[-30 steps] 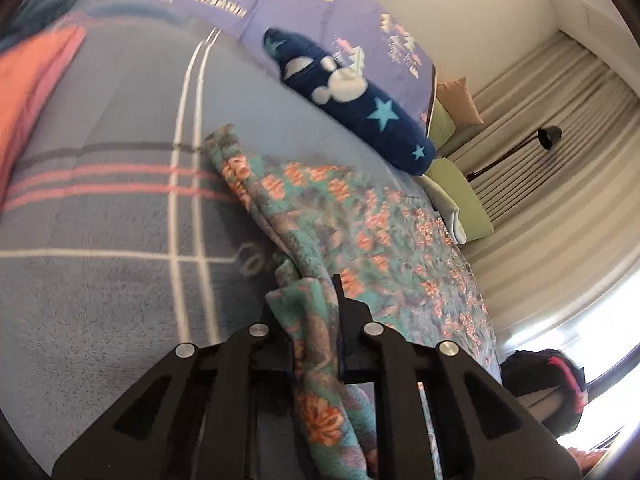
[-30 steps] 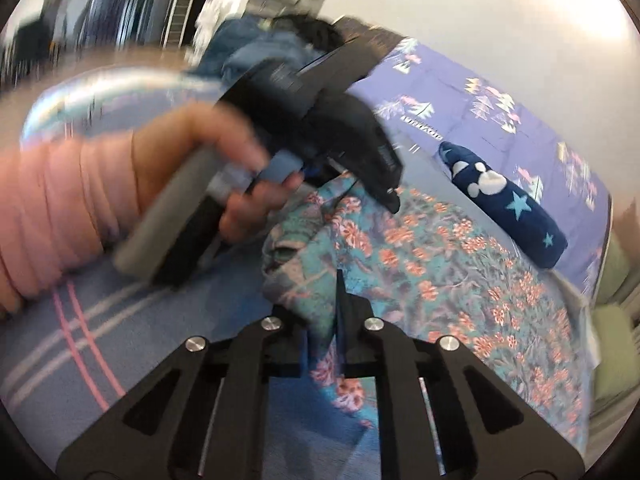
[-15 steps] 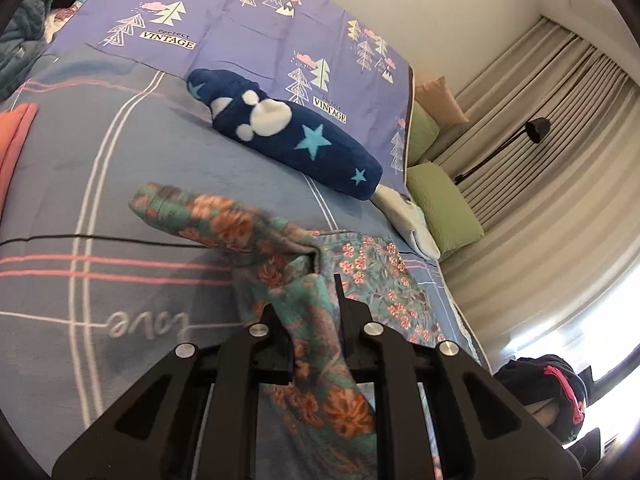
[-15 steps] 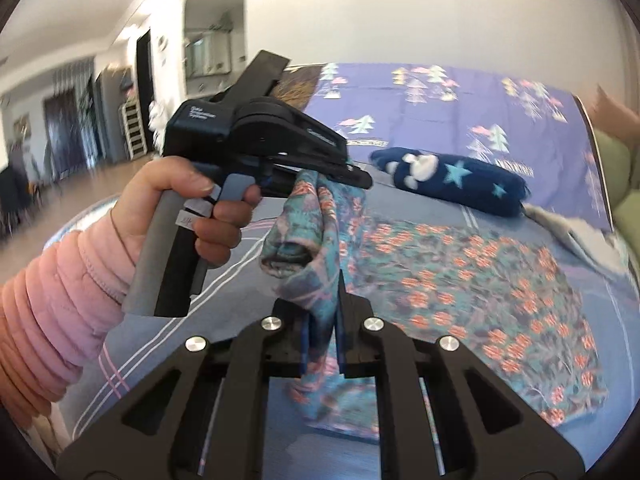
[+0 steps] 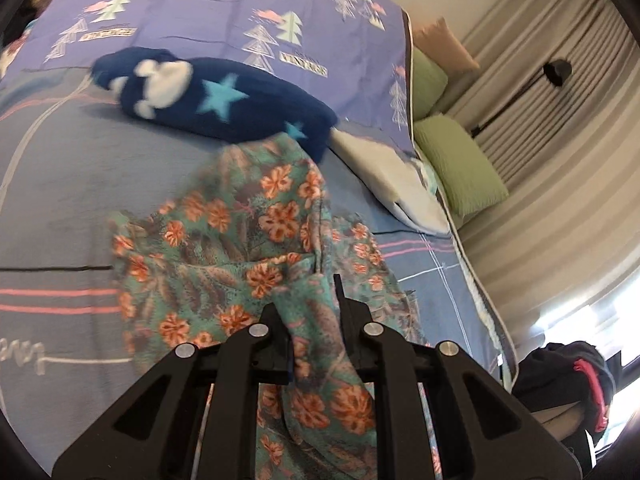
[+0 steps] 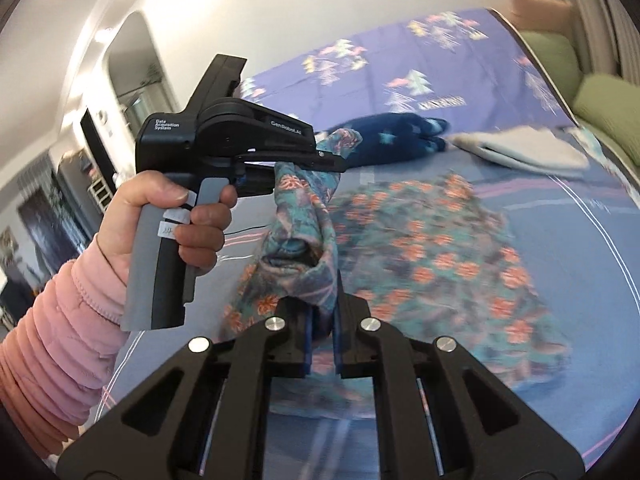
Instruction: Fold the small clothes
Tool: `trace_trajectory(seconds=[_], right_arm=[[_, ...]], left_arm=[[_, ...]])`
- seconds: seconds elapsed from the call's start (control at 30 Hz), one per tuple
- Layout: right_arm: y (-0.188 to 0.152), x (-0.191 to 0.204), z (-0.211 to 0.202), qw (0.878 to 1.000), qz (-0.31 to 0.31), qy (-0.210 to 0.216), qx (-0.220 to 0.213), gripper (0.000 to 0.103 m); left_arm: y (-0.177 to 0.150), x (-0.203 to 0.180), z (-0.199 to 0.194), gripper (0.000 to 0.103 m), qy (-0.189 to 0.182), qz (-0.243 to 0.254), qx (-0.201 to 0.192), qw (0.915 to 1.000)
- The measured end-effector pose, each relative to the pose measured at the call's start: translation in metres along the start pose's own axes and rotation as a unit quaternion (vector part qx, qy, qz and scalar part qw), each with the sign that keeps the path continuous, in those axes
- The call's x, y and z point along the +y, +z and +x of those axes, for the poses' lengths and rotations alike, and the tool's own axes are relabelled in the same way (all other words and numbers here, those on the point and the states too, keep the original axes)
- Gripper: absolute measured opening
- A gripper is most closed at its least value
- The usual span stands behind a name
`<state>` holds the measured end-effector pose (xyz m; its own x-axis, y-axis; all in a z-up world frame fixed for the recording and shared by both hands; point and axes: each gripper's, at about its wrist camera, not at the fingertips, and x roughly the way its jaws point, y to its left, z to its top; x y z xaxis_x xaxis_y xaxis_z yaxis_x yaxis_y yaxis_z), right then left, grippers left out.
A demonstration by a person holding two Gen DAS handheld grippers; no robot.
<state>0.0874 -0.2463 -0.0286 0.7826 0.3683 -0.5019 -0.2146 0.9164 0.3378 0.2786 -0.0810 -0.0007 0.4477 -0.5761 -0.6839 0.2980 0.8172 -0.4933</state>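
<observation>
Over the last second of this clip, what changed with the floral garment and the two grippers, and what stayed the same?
Both grippers lifted the floral garment off the grey blanket and carried its held edge forward, toward the navy star pillow, so the cloth now drapes over itself. The left gripper and right gripper each stayed shut on the fabric; nothing was released. The pillow and the white folded item did not move.

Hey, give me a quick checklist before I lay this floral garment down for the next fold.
1. Left gripper shut on the floral garment: ok.
2. Right gripper shut on the same garment: ok.
3. Held edge lifted off the grey blanket: ok.
4. Garment flat and smooth: not ok, bunched between the jaws.
5. Navy star-print plush clear of the landing spot: cannot tell.
</observation>
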Motion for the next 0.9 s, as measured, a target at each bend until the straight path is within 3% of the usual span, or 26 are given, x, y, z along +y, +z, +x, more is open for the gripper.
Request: trace_trajectory(seconds=[0.33,0.6,0.7,0.8,0.9], right_arm=[[-0.006,-0.086,-0.014,0.996,0.089,-0.014,0.002,0.007],[-0.016,-0.117,-0.017,0.99,0.141,-0.001,0.014,0.007],[-0.018,-0.123,-0.016,0.988,0.154,0.004,0.02,0.007],[-0.022,-0.13,-0.015,0.986,0.166,0.007,0.026,0.006],[-0.026,-0.137,-0.015,0.982,0.184,0.019,0.032,0.006]], left_arm=[[0.004,-0.06,0.078,0.014,0.025,0.033,0.047,0.9981],[-0.007,-0.09,0.117,0.015,0.076,0.065,0.074,0.9922],[-0.006,-0.095,0.126,0.02,0.092,0.065,0.074,0.9909],[-0.007,-0.102,0.125,0.034,0.092,0.07,0.056,0.9916],[-0.008,-0.113,0.123,0.035,0.084,0.087,0.045,0.9917]])
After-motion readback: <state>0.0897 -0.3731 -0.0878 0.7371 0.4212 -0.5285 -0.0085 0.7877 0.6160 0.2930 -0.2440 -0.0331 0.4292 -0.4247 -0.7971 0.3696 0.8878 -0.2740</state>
